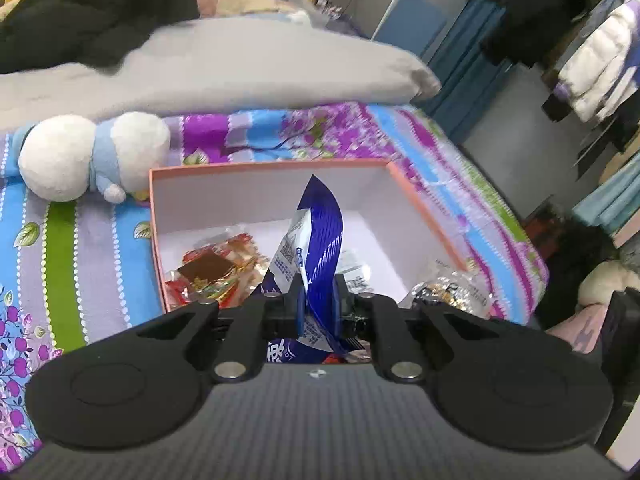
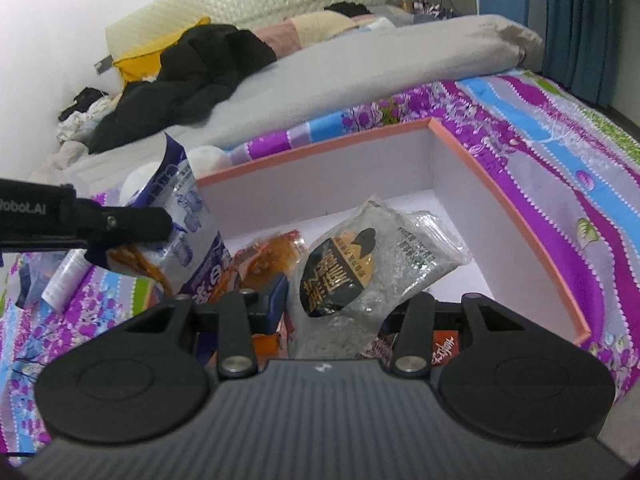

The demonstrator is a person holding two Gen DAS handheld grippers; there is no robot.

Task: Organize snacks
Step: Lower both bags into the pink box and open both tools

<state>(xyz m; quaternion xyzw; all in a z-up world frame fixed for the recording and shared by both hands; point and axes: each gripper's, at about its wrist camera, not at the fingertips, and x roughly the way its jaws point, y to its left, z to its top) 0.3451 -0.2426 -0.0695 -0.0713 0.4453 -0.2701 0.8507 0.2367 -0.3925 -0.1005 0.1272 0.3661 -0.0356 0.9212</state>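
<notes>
Standing upright between the left gripper's (image 1: 318, 300) clenched jaws is a blue-and-white snack packet (image 1: 320, 240), twisted along its length, glossy, with printed text and a code patch on its white side. It hangs over the near edge of the open cardboard box (image 1: 424, 208), which has a salmon-pink rim and white inner walls and sits on a floral, striped bedsheet (image 1: 72, 240). Inside the box, at its left, lies a cluster of red-and-gold wrapped snacks (image 1: 216, 272); the rest of the white floor is bare.

From the right wrist view, the right gripper (image 2: 340, 304) grasps a clear crinkled snack bag (image 2: 360, 268) bearing a dark oval label, tilted over the box's near portion. Its right finger is hidden behind the bag. Both grippers point downward into the box, side by side.

A white-and-blue plush toy (image 1: 92, 156) lies just beyond the box's left corner.
</notes>
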